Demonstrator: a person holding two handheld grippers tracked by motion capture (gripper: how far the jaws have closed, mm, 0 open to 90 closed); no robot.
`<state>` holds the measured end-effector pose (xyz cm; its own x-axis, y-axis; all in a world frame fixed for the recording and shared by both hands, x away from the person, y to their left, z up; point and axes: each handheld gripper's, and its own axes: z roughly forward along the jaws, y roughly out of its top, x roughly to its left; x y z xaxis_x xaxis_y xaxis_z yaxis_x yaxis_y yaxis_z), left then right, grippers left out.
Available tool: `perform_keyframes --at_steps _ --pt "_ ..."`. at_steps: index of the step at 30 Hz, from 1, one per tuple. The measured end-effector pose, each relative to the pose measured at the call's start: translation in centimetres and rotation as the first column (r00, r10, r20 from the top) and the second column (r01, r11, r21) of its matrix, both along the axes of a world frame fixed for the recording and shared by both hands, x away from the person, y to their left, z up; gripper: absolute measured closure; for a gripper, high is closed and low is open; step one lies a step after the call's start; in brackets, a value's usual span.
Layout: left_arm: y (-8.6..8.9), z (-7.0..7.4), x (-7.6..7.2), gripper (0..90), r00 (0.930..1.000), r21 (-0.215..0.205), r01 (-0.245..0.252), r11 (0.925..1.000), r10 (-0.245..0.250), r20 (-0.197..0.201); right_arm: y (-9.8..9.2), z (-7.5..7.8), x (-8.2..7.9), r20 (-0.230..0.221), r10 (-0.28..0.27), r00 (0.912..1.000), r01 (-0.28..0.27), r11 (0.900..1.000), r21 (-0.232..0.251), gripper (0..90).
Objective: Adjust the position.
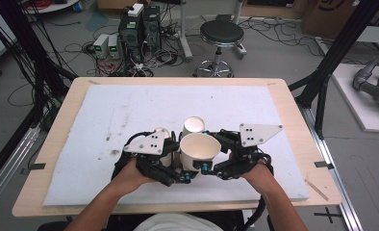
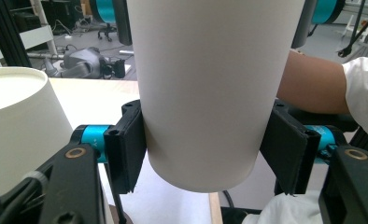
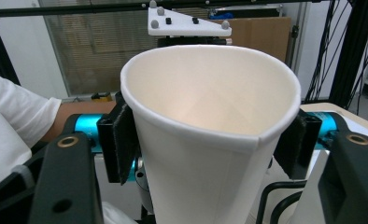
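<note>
a light wooden table [image 1: 57,144] stands in the middle of the room, most of its top covered by a white, stained mat [image 1: 130,115]. the floor [image 1: 284,53] is grey and strewn with black cables. at 12 o'clock beyond the table stands a round black stool [image 1: 221,36] on a chrome base; at 11 o'clock sit computer towers [image 1: 142,26] and small power units [image 1: 106,45]. black frame posts [image 1: 339,45] rise at 2 o'clock and 10 o'clock. at 3 o'clock a grey machine part [image 1: 375,84] lies on a white board. in the right gripper view, a blinded window [image 3: 98,46] lets in soft daylight beside cardboard boxes [image 3: 261,35].
</note>
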<state>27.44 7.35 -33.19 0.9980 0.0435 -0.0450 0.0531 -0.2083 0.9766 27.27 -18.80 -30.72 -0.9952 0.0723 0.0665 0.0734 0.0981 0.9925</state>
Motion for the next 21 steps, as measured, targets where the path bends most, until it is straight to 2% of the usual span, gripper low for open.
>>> perform_keyframes --at_steps 3,8,9,10,14,21 --pt "0.1 0.0 0.2 27.2 0.9996 -0.001 -0.022 0.9998 0.022 -0.017 -0.2 0.2 0.0 0.016 -0.016 0.9997 0.016 1.000 0.007 34.8" --pt "1.0 0.5 0.4 26.5 0.9982 -0.035 -0.059 0.9976 0.058 -0.018 -1.6 1.0 0.1 0.044 -0.064 0.9970 0.063 0.998 0.025 35.6" --pt "1.6 0.9 0.5 26.5 0.9967 -0.057 -0.080 0.9951 0.080 -0.017 -1.9 1.1 0.1 0.042 -0.072 0.9965 0.072 0.997 0.022 35.6" --pt "1.6 0.9 0.5 26.5 0.9967 -0.057 -0.080 0.9951 0.080 -0.017 -2.2 1.2 0.2 0.048 -0.081 0.9955 0.080 0.997 0.021 35.7" --pt "3.2 1.8 0.7 26.5 0.9921 -0.096 -0.126 0.9874 0.125 -0.013 -2.9 1.5 0.2 0.047 -0.103 0.9935 0.102 0.995 0.018 35.8" --pt "5.6 2.9 0.9 26.5 0.9830 -0.135 -0.181 0.9741 0.184 0.007 -3.6 2.0 0.4 0.051 -0.126 0.9907 0.127 0.992 0.000 35.8"
